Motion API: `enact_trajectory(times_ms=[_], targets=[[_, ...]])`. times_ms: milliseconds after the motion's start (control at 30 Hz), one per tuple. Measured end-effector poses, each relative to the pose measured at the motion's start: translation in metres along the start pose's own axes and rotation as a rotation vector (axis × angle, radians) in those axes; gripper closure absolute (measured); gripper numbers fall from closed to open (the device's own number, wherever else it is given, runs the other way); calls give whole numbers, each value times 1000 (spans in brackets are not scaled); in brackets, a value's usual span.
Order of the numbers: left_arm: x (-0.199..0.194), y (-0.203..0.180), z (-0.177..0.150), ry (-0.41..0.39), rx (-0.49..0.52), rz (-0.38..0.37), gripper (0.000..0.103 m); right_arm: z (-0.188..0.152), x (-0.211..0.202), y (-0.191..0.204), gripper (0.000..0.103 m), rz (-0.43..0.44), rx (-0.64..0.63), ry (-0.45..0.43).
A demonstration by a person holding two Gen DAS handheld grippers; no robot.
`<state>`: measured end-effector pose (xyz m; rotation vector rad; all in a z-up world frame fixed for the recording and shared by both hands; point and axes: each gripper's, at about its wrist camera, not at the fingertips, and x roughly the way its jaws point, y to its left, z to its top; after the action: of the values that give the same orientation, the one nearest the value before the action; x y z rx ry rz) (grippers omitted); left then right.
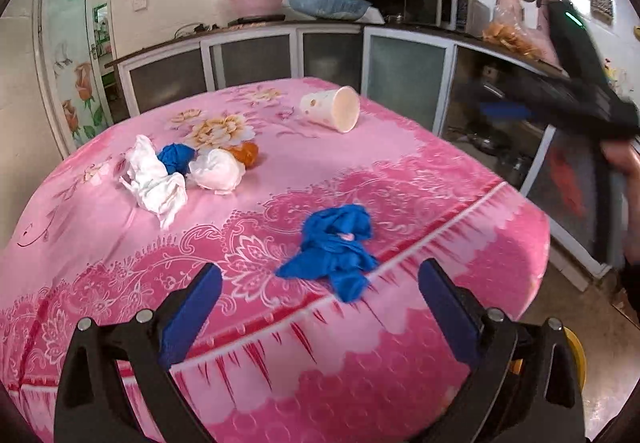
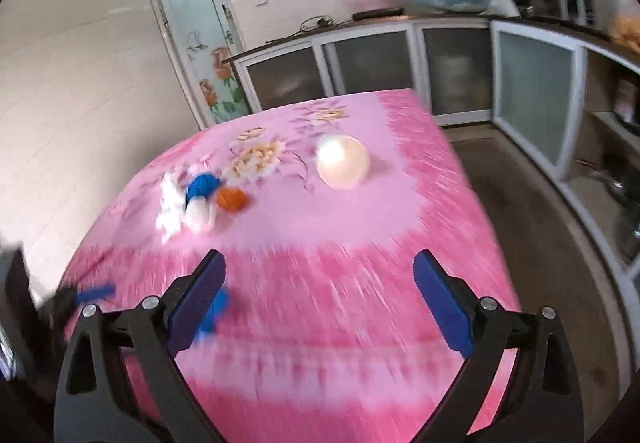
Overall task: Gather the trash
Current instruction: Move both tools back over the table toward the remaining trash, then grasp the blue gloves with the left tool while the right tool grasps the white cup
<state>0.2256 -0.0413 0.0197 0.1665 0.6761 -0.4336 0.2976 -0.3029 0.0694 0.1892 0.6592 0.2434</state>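
Note:
A crumpled blue wad (image 1: 334,251) lies near the front edge of the pink floral tablecloth (image 1: 320,171), just beyond my open, empty left gripper (image 1: 320,303). Further back left sit a white crumpled tissue (image 1: 154,179), a blue ball (image 1: 176,157), a white wad (image 1: 216,171) and an orange ball (image 1: 246,153). A white cup-shaped bin (image 1: 332,109) lies on its side at the back. My right gripper (image 2: 320,291) is open and empty above the table; its view is blurred and shows the bin (image 2: 343,162), the orange ball (image 2: 231,199) and the blue wad (image 2: 214,313) partly behind its left finger.
Counter cabinets (image 1: 280,55) run along the back and right. The other gripper's black body (image 1: 588,83) shows blurred at the right in the left wrist view. Bare floor (image 2: 532,227) lies right of the table. A glass door (image 2: 200,43) stands at the back left.

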Motion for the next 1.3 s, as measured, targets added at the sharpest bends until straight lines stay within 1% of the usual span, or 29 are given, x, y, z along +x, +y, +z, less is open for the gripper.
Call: enact_trajectory(times_ms=[67,100,200,267,300,400,500,633,667,700,733,767,800,833,867,900,933,967,1033,1100,1233,1300], targets=[[10,-1,6,10,4,-24,8,13,31,3,12,-2,-2,22],[16,-2,9,17,11,-31,8,22,53,3,12,-12,1,43],[33,1,14,38,24,-24,8,38,97,-4,12,-42,24,86],[43,5,17,52,12,-20,8,43,117,-10,13,-59,45,104],[46,6,18,58,5,-21,8,42,122,-11,13,-57,51,111],[60,10,22,88,-20,-47,8,55,153,-12,13,-67,51,145],[79,6,25,132,-20,-57,8,61,174,-14,14,-101,44,166],[98,2,26,172,-8,-57,8,66,193,-26,15,-93,107,193],[106,1,26,195,-5,-54,8,67,198,-28,18,-82,123,203],[109,1,25,207,-8,-56,8,68,201,-28,25,-79,131,211],[112,1,25,211,-16,-63,11,68,205,-29,30,-84,137,223],[112,2,25,210,-22,-66,26,68,208,-28,36,-90,136,231],[113,3,25,211,-24,-60,38,69,208,-28,39,-97,138,223],[113,4,26,210,-22,-49,67,70,208,-27,42,-103,141,218],[112,7,28,211,-32,-56,79,71,207,-25,49,-108,148,212],[110,10,29,210,-48,-66,82,73,203,-24,61,-105,157,202],[108,16,30,207,-82,-92,85,75,200,-22,71,-104,156,195],[106,20,31,204,-111,-116,87,77,196,-20,75,-118,150,182],[98,24,31,200,-133,-147,87,80,187,-14,77,-110,130,163],[85,22,31,175,-127,-161,88,83,176,-11,77,-94,130,146],[54,15,29,129,-117,-223,88,87,126,-3,77,-42,115,80],[42,9,27,118,-105,-241,88,81,91,-1,77,-17,101,53]])
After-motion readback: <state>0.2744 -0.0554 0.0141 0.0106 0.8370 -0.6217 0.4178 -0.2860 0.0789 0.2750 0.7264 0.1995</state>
